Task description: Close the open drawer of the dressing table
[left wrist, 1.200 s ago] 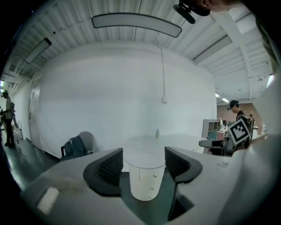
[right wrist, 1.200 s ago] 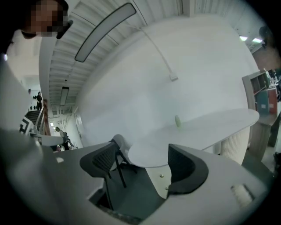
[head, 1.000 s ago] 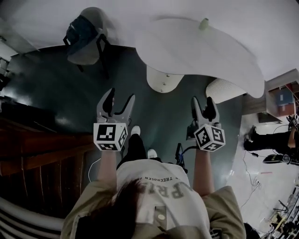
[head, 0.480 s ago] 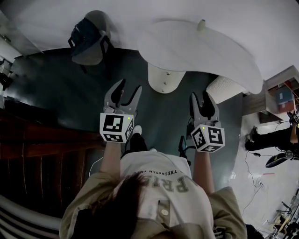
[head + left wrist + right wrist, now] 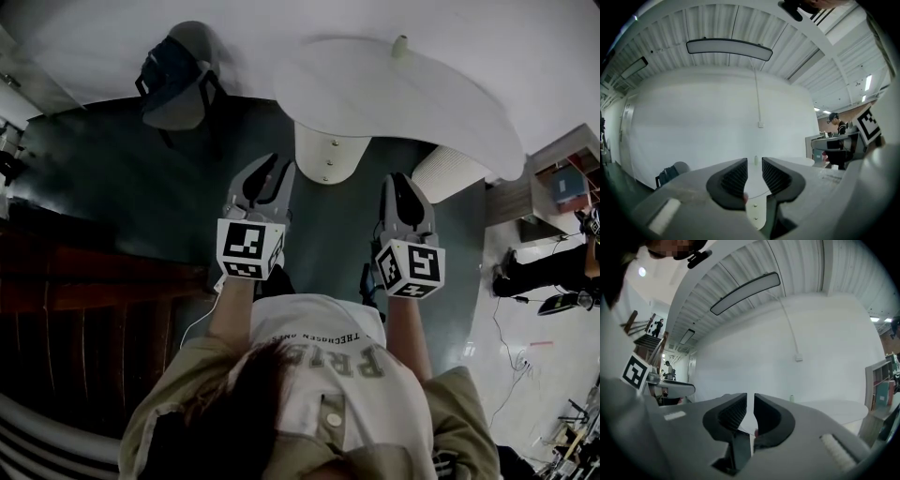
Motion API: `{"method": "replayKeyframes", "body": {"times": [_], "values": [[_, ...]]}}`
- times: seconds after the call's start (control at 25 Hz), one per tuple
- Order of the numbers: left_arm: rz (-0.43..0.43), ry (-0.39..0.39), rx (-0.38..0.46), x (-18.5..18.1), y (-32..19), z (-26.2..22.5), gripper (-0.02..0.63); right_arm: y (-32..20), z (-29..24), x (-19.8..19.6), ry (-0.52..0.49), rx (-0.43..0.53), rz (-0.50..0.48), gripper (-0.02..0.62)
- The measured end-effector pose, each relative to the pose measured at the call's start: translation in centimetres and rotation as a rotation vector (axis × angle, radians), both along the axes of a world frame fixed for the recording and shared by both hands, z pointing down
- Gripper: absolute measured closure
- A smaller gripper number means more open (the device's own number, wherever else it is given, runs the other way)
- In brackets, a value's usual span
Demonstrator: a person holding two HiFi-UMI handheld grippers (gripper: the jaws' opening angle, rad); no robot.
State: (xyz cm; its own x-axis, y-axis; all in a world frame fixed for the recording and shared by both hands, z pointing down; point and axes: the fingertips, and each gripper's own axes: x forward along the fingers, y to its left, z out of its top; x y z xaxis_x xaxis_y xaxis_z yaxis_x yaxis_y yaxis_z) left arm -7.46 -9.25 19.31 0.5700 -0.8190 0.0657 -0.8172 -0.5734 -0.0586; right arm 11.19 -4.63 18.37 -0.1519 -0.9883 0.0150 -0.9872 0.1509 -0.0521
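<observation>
At the left edge of the head view I see dark wooden framing (image 5: 84, 291); I cannot tell what it belongs to. In the upper left a pale chair (image 5: 194, 39) carries a dark bag (image 5: 167, 70), and from here I cannot see what is inside the bag.

Left of centre I hold the left gripper (image 5: 277, 165) out level. Its jaws have just been closing and now stand a narrow gap apart, with nothing between the ribbed pads.

The dressing table (image 5: 422, 94) fills the upper middle, a curved white top on a white pedestal (image 5: 323, 155). The pedestal front shows small round knobs, but I cannot tell from any view whether a drawer stands open or what one holds. A small pale bottle (image 5: 400, 45) stands upright near the top's far edge.

Right of centre, the right gripper (image 5: 403, 180) also points level toward the table. Its jaws have just been closing too, down to a thin slit, and they grip nothing.

Under the table's right end sits a ribbed white tub (image 5: 448, 173), half covered by the top, so its inside is hidden. At the right edge a shelf unit (image 5: 548, 155) holds a blue box (image 5: 569, 185) in one compartment.
</observation>
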Motion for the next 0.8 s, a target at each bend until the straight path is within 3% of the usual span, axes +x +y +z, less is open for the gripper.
{"method": "replayKeyframes", "body": {"times": [0.16, 0.36, 0.8], "values": [[-0.002, 0.007, 0.014, 0.7, 0.3, -0.4, 0.507, 0.2, -0.1, -0.1, 0.02, 0.002, -0.01, 0.566], [0.004, 0.005, 0.021, 1.4, 1.0, -0.7, 0.594, 0.5, -0.7, 0.2, 0.028, 0.009, 0.0, 0.589], [0.038, -0.037, 0.035, 3.2, 1.0, -0.4, 0.598, 0.4, -0.3, 1.1, -0.005, 0.006, 0.004, 0.589]]}}
